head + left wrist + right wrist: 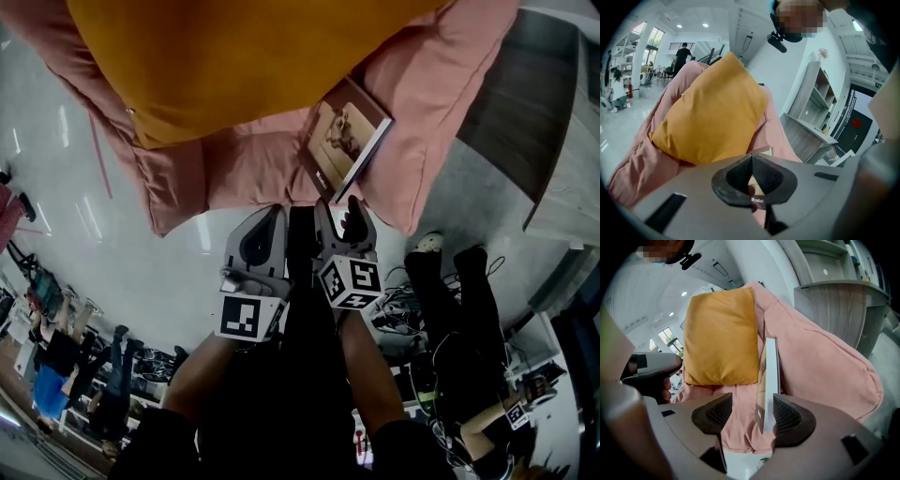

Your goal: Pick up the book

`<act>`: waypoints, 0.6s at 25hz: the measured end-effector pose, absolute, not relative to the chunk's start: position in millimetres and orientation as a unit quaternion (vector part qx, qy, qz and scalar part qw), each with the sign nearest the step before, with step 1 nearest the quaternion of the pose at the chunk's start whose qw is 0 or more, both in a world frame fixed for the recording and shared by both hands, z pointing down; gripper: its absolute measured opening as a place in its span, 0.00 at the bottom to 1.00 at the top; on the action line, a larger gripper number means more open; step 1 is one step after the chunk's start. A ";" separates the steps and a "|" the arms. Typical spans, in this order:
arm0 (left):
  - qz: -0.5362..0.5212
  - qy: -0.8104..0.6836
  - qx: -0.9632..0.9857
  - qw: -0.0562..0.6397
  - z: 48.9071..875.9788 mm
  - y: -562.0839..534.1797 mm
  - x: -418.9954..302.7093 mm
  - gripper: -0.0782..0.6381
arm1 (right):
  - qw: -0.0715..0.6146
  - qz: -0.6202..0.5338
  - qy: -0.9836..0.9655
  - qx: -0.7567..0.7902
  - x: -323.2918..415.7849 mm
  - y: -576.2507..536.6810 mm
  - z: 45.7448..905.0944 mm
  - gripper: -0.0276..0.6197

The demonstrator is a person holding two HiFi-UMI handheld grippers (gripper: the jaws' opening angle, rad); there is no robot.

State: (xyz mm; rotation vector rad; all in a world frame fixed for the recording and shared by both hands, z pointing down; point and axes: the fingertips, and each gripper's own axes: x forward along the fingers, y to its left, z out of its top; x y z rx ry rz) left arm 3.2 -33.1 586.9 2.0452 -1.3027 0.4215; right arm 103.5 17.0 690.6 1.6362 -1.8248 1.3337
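The book (pixel 345 136), with a tan picture cover and white page edges, lies on a pink beanbag (pixel 450 75) just below an orange pillow (pixel 234 56). My right gripper (pixel 339 214) sits at the book's near end. In the right gripper view the book (pixel 768 380) stands edge-on, and its lower end reaches in between the open jaws of the right gripper (pixel 751 411), close to the right pad. My left gripper (pixel 277 217) hangs beside it on the left. In the left gripper view the left gripper (pixel 751 159) is shut with nothing in it and faces the orange pillow (pixel 712 122).
A grey wooden shelf unit (pixel 525 103) stands right of the beanbag. Cables (pixel 403 305) and a person's dark-clad legs (pixel 469 291) are on the pale floor below the grippers. Other people (pixel 56 356) stand far off at lower left.
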 end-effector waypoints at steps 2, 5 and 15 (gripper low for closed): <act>0.163 -0.500 0.781 0.336 589.6 -33.7 4.5 0.11 | 0.180 0.480 -0.639 0.574 104.9 21.6 698.6 0.44; 0.165 -0.503 0.777 0.340 595.9 -35.0 5.6 0.11 | 0.189 0.492 -0.632 0.568 106.6 27.8 710.2 0.47; 0.160 -0.507 0.770 0.352 610.6 -36.8 10.8 0.11 | 0.197 0.524 -0.618 0.552 107.4 28.9 738.1 0.50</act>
